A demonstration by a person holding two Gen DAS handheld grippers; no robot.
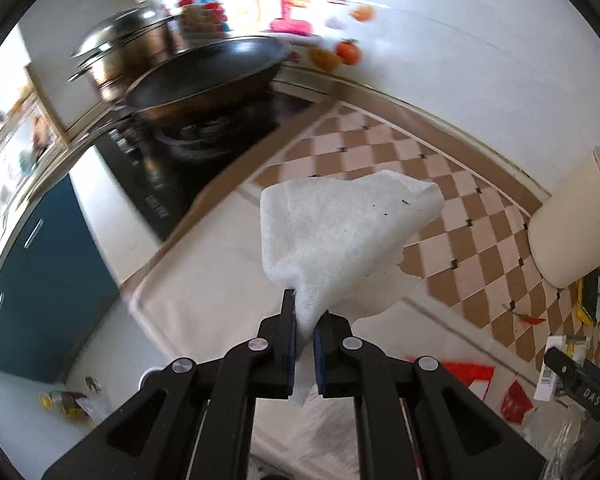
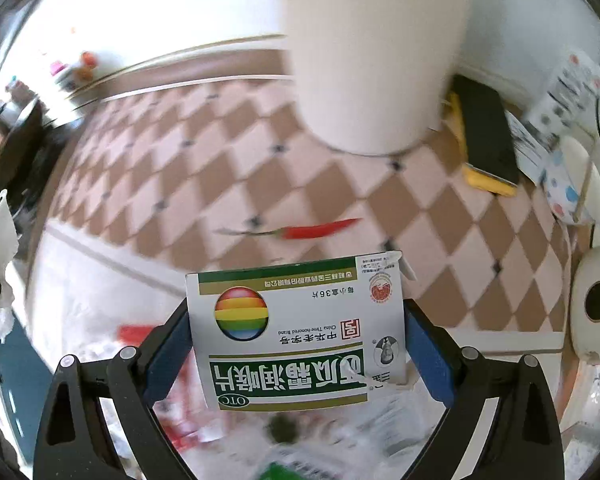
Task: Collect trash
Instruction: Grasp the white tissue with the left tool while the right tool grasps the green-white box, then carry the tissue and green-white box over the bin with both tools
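The left hand-held gripper [image 1: 306, 320], nearly closed, pinches a crumpled white paper towel [image 1: 340, 236] above the counter [image 1: 204, 280] beside a black stove [image 1: 204, 148]. The right hand-held gripper [image 2: 298, 344], spread wide, grips a white-and-green medicine box [image 2: 296, 332] by its short sides; seen upside down, it reads "OTC" and "China Time-honored Brand" with Chinese characters. A red chili [image 2: 316, 230] lies on the checkered tiles [image 2: 220, 168] beyond it.

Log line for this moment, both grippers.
left gripper: shut on paper towel, lifted | right gripper: shut on medicine box | red chili: on counter
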